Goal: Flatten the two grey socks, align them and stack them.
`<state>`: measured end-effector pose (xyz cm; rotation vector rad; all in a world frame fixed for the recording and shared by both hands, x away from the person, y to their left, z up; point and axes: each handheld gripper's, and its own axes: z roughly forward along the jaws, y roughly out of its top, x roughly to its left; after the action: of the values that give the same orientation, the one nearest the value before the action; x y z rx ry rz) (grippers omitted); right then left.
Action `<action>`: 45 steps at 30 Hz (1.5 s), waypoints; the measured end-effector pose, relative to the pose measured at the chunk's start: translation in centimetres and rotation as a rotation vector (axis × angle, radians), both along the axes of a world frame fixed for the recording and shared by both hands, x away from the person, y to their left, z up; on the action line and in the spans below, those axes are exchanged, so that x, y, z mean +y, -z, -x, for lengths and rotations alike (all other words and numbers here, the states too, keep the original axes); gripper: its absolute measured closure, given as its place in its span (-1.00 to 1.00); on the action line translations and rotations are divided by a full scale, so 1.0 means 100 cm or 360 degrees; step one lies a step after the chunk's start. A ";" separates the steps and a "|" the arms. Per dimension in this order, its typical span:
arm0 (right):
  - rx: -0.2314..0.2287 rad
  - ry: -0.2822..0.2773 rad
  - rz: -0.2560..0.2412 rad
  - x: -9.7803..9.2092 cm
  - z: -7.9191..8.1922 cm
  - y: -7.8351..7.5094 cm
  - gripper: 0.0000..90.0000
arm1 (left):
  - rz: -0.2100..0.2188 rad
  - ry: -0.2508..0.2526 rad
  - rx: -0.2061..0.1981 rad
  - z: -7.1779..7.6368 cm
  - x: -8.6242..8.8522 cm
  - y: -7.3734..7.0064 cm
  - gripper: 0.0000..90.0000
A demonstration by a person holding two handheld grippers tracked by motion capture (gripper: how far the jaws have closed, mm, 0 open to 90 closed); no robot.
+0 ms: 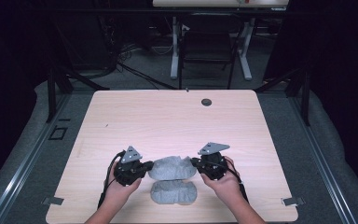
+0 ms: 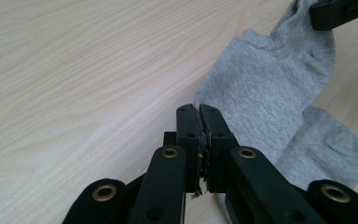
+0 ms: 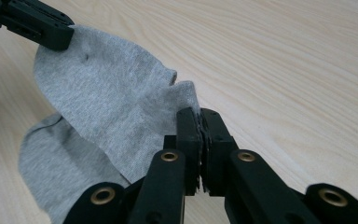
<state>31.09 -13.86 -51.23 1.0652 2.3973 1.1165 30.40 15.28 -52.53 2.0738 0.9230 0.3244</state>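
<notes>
Grey ankle sock (image 1: 171, 168), the upper one of a pair, is stretched between the two grippers near the front edge of the wooden table (image 1: 168, 116).

Left gripper (image 1: 145, 166): held in the person's left hand (image 1: 121, 186). In the left gripper view its jaws are clenched together, and the edge of the upper sock (image 2: 265, 93) is pinched between the pads at the tips. From that grip the fabric runs forward and to the right of the jaws, rising to the far corner, where the tip of the other gripper (image 2: 342, 11) clamps it.

Between the grippers: the upper sock spans the gap, lifted at both ends. The second grey sock (image 1: 174, 192) lies flat on the table just behind and below it, nearer the person, partly overlapped by the upper sock in both gripper views (image 2: 326, 149) (image 3: 51, 163).

Right gripper (image 1: 196, 163): held in the person's right hand (image 1: 223, 184). In the right gripper view its jaws are also clenched, with the cuff end of the upper sock (image 3: 116, 102) caught between the tips. The fabric extends forward and to the left of these jaws, up to the left gripper's tip (image 3: 32, 23) at the top left corner.

A dark round cap (image 1: 206, 101) sits in the tabletop well beyond both grippers, near the far edge.
</notes>
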 end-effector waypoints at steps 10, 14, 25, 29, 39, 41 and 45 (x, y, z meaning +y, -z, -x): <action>0.0011 -0.0043 -0.0002 -0.003 0.017 0.001 0.94 | -0.0004 0.0061 0.0004 0.019 0.002 0.000 0.95; 0.0012 -0.0051 -0.0019 -0.006 0.024 0.002 0.94 | 0.0015 0.0064 0.0013 0.026 0.002 0.002 0.95; 0.0017 -0.0079 -0.0031 -0.008 0.043 0.009 0.94 | 0.0035 0.0078 0.0038 0.041 0.004 0.007 0.95; 0.0029 -0.0088 -0.0013 -0.007 0.046 0.013 0.94 | 0.0034 0.0091 0.0051 0.045 0.004 0.009 0.95; 0.0066 -0.0089 0.0013 -0.007 0.050 0.021 0.94 | 0.0009 0.0095 0.0087 0.047 0.001 0.019 0.95; 0.0066 -0.0092 0.0016 -0.007 0.050 0.023 0.93 | -0.0010 0.0108 0.0090 0.046 0.001 0.021 0.95; 0.0081 -0.0086 0.0023 -0.008 0.050 0.027 0.93 | -0.0023 0.0106 0.0107 0.045 -0.001 0.026 0.95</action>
<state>26.11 -14.61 -53.90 1.0427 2.4836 1.1008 25.92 15.16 -55.10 2.1345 0.8911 0.2280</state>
